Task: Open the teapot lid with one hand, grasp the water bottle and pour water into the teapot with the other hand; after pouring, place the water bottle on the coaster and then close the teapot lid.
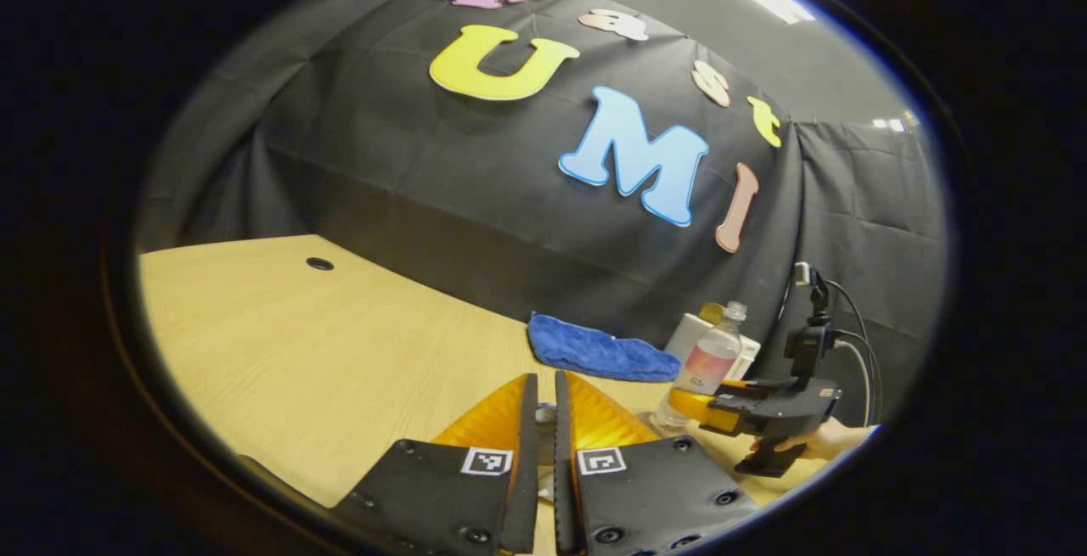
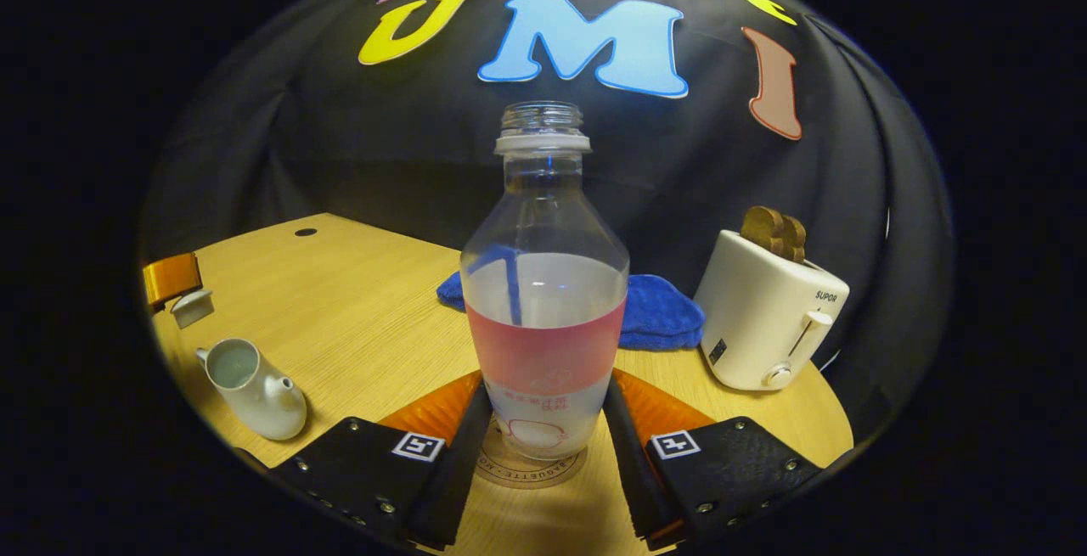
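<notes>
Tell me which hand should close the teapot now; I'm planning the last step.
Left. The left gripper holds the lid near the open teapot, while the right gripper flanks the water bottle, already standing on the coaster.

Ahead-left of the right claw [image 2: 543,441] bare worktop [image 2: 365,301] lies open as far as the teapot [image 2: 255,390]. The water bottle [image 2: 543,301] fills its gap; behind sits a blue cloth [image 2: 658,314], a toaster [image 2: 768,322] blocking ahead-right.
</notes>
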Demonstrator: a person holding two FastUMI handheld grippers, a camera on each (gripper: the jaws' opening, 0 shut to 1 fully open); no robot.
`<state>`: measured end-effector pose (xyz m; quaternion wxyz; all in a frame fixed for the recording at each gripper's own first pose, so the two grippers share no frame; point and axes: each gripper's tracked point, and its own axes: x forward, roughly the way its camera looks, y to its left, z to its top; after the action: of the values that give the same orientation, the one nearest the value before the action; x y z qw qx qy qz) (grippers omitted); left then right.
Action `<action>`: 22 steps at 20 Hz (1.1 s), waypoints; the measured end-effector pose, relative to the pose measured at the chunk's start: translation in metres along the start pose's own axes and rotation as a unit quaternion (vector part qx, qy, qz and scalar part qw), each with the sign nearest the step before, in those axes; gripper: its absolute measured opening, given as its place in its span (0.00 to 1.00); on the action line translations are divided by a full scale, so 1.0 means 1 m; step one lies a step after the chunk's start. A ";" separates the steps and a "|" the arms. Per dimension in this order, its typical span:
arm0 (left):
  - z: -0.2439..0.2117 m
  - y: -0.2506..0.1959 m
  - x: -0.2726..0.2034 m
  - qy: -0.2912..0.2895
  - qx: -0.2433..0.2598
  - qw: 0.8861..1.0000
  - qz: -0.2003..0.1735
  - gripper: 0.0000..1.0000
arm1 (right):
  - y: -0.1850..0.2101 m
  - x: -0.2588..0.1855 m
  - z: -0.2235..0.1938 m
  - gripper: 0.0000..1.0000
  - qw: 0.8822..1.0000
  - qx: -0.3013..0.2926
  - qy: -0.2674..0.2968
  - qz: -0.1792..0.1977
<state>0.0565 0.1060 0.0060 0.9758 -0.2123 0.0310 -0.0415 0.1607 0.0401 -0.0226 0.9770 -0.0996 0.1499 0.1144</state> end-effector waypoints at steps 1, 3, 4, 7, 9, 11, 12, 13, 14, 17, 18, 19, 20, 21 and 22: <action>0.000 -0.001 0.000 0.001 0.000 1.000 -0.001 0.14 | 0.001 0.001 -0.001 0.74 1.000 0.005 0.003 0.001; -0.001 -0.001 -0.002 0.002 0.001 1.000 -0.002 0.14 | 0.003 0.003 -0.004 0.74 1.000 0.012 0.005 0.006; -0.001 -0.001 0.000 0.002 0.001 1.000 -0.002 0.14 | 0.007 0.003 -0.006 0.74 1.000 0.019 0.006 0.013; -0.001 0.000 0.001 0.003 0.002 1.000 0.000 0.14 | 0.010 0.006 -0.010 0.75 0.999 0.034 0.012 0.019; -0.002 0.000 0.001 0.003 0.002 1.000 0.000 0.14 | 0.009 0.005 -0.010 0.75 0.999 0.036 0.011 0.016; -0.004 -0.002 0.001 0.006 0.003 1.000 -0.001 0.14 | 0.009 0.004 -0.012 0.75 0.999 0.039 0.017 0.015; -0.004 -0.002 0.002 0.008 0.004 1.000 -0.002 0.14 | 0.010 0.003 -0.013 0.76 0.999 0.040 0.020 0.015; -0.004 -0.002 0.002 0.008 0.005 1.000 -0.003 0.14 | 0.010 0.002 -0.012 0.76 0.999 0.041 0.021 0.015; -0.004 -0.003 0.002 0.008 0.005 1.000 -0.003 0.14 | 0.009 0.001 -0.014 0.76 0.999 0.040 0.024 0.014; -0.003 -0.002 0.001 0.008 0.005 1.000 -0.002 0.14 | 0.008 -0.001 -0.016 0.77 0.998 0.050 0.033 0.013; -0.004 -0.002 0.001 0.008 0.005 1.000 -0.002 0.14 | 0.009 -0.003 -0.015 0.81 0.998 0.056 0.034 0.013; -0.004 -0.002 0.001 0.009 0.005 1.000 -0.001 0.14 | 0.009 -0.004 -0.014 0.84 0.998 0.061 0.033 0.012; -0.004 -0.002 0.001 0.009 0.005 1.000 -0.001 0.14 | 0.009 -0.005 -0.012 0.86 0.997 0.064 0.031 0.012; -0.004 -0.002 0.001 0.009 0.006 1.000 -0.001 0.14 | 0.008 -0.007 -0.011 0.88 0.997 0.067 0.029 0.012; -0.005 -0.002 0.001 0.009 0.007 1.000 -0.001 0.14 | 0.009 -0.010 -0.011 0.95 0.997 0.066 0.027 0.011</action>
<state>0.0574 0.1018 0.0021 0.9769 -0.2053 0.0395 -0.0446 0.1459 0.0443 -0.0309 0.9758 -0.0362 0.1844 0.1121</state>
